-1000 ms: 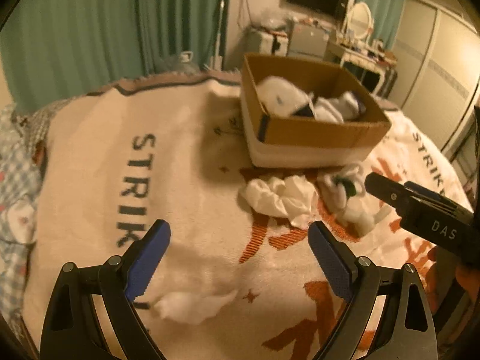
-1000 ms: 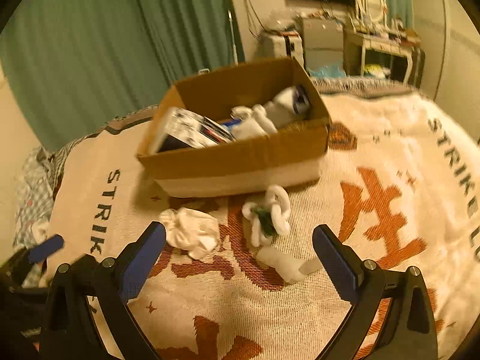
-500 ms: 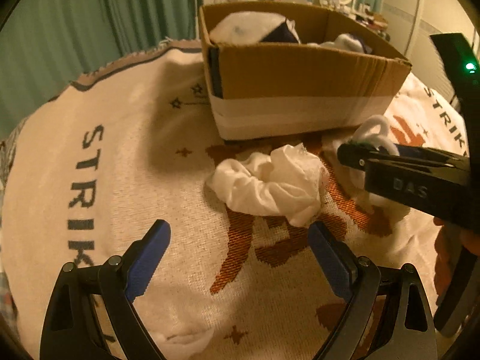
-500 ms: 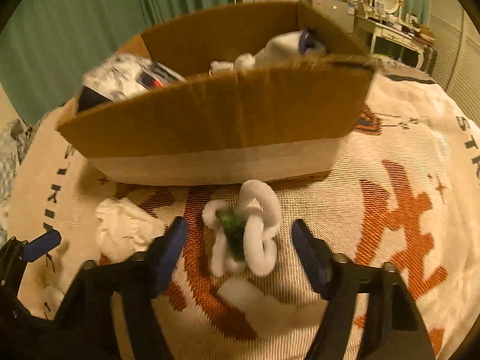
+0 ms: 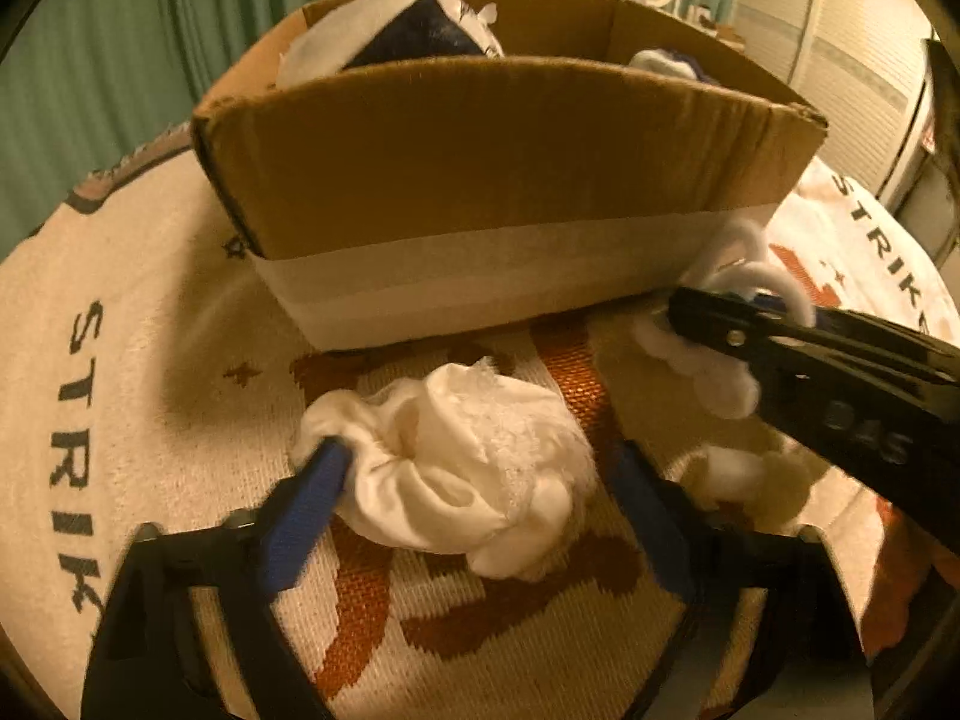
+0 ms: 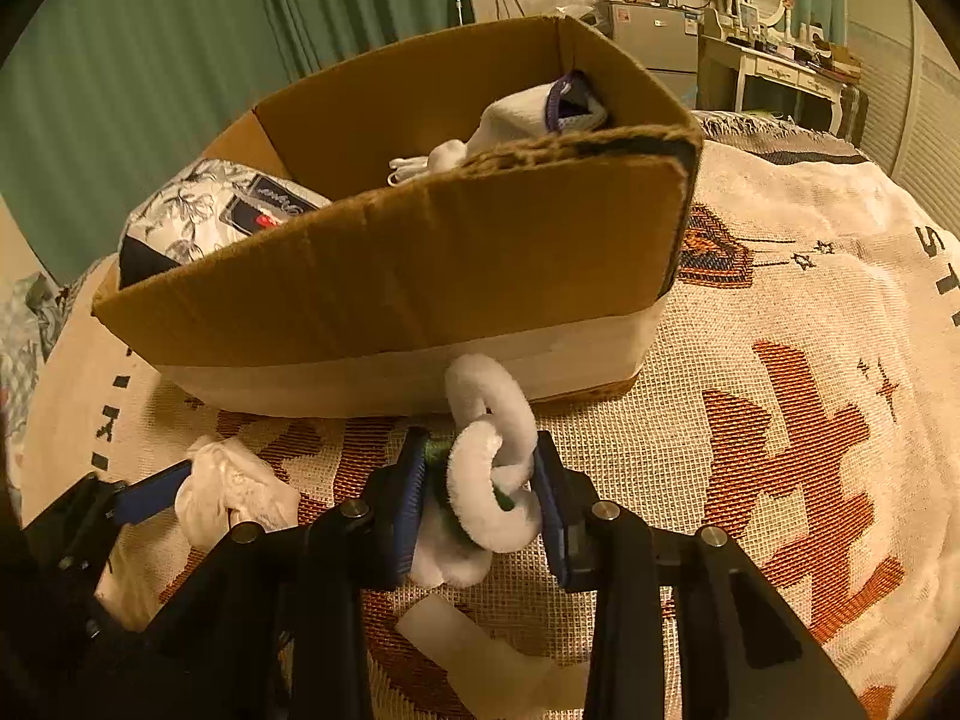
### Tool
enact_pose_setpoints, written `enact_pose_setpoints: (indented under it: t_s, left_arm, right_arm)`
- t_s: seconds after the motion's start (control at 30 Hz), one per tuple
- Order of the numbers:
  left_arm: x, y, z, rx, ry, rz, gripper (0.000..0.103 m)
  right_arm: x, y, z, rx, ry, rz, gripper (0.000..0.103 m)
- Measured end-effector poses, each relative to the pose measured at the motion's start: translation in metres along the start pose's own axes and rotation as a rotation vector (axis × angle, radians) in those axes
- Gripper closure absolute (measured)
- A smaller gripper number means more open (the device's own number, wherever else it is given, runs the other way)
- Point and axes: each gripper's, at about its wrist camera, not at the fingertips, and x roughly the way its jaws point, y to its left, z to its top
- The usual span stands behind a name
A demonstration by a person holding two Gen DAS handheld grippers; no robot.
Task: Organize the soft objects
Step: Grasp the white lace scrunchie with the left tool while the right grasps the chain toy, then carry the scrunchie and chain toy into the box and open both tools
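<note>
A crumpled white cloth [image 5: 462,480] lies on the bed blanket in front of a cardboard box [image 5: 480,162]. My left gripper [image 5: 480,486] is open around the cloth, its left pad touching the cloth's edge. The cloth also shows in the right wrist view [image 6: 234,492]. My right gripper [image 6: 480,498] is shut on a fluffy white looped toy with a green middle [image 6: 492,468], still resting on the blanket just before the box [image 6: 420,264]. The toy shows in the left wrist view [image 5: 720,360] behind the right gripper's arm.
The box holds white and dark soft items [image 6: 528,114] and a patterned packet [image 6: 204,210]. A small white piece [image 6: 474,654] lies on the blanket under my right gripper. The woven blanket [image 6: 810,420] spreads out to the right. Green curtains and furniture stand behind.
Both grippers moved forward and down toward the box. The left now straddles the white cloth. The right has closed its jaws on the looped toy.
</note>
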Motion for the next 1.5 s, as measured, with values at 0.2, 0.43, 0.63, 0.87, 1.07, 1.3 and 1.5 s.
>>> enact_pose_setpoints:
  t_s: [0.2, 0.43, 0.63, 0.87, 1.07, 1.3, 1.5]
  left_arm:
    - [-0.005, 0.008, -0.002, 0.011, -0.001, -0.016, 0.065]
    - [-0.046, 0.012, -0.007, -0.034, -0.039, -0.055, 0.071]
    - [-0.095, 0.007, -0.004, -0.059, -0.095, -0.065, 0.071]
    - [-0.157, -0.007, 0.009, -0.027, -0.181, -0.039, 0.071]
    - [-0.199, -0.012, 0.016, 0.006, -0.253, -0.008, 0.071]
    - [-0.218, -0.01, 0.042, 0.034, -0.318, 0.004, 0.071]
    - [-0.207, -0.008, 0.081, 0.077, -0.355, 0.022, 0.071]
  right_arm:
    - [-0.01, -0.001, -0.003, -0.008, -0.016, 0.015, 0.07]
    - [-0.038, -0.008, -0.017, 0.008, -0.023, 0.026, 0.071]
    - [-0.089, -0.002, -0.018, 0.008, -0.076, 0.024, 0.071]
    - [-0.159, 0.013, -0.013, -0.023, -0.144, 0.03, 0.071]
    - [-0.202, 0.042, -0.003, -0.12, -0.192, 0.031, 0.071]
    - [-0.229, 0.066, 0.035, -0.209, -0.255, 0.021, 0.071]
    - [-0.231, 0.075, 0.089, -0.232, -0.307, 0.055, 0.071]
